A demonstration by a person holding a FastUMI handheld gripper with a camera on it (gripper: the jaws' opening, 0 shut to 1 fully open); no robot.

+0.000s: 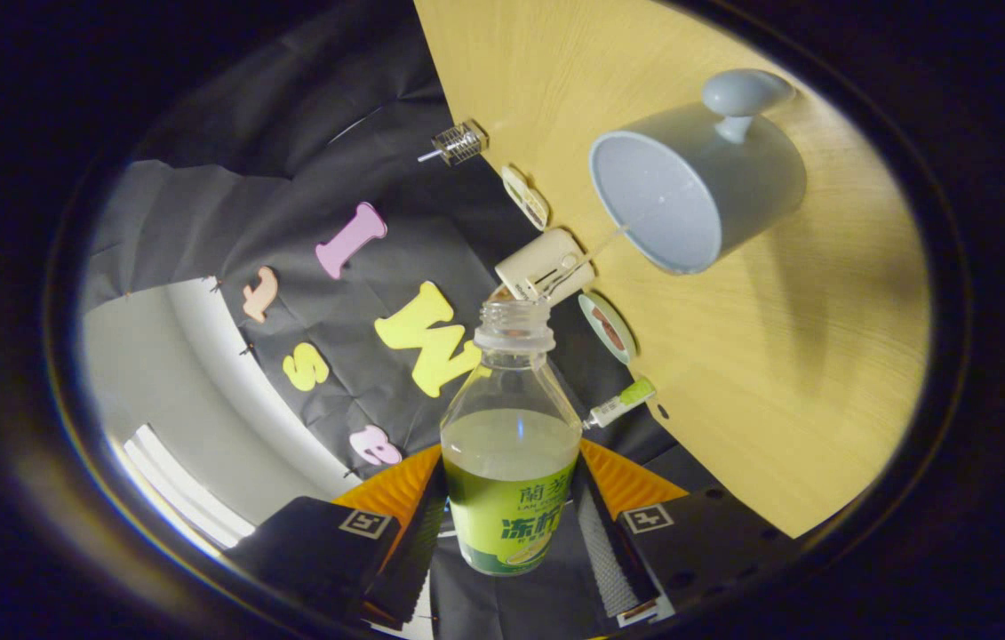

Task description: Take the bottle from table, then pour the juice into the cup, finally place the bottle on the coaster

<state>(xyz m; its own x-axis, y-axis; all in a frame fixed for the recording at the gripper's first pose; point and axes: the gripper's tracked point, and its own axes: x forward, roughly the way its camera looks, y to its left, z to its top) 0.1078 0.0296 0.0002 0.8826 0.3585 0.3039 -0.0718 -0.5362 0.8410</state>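
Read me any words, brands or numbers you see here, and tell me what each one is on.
Label on the bottle: printed characters, too warped and small to quote reliably.
Markers on the fingers: square patterns, no words.
Print on the tube: too small to read.
On the cup: no text.
The gripper is shut on the bottle.

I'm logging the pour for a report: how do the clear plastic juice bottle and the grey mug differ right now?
The clear plastic juice bottle is see-through with a green label, clamped between the gripper fingers; the grey mug is opaque and plain, standing free on the wooden table. The bottle's neck is narrow, the mug's mouth wide. The bottle holds pale juice; little shows inside the mug. Both are open-topped, joined by a thin stream.
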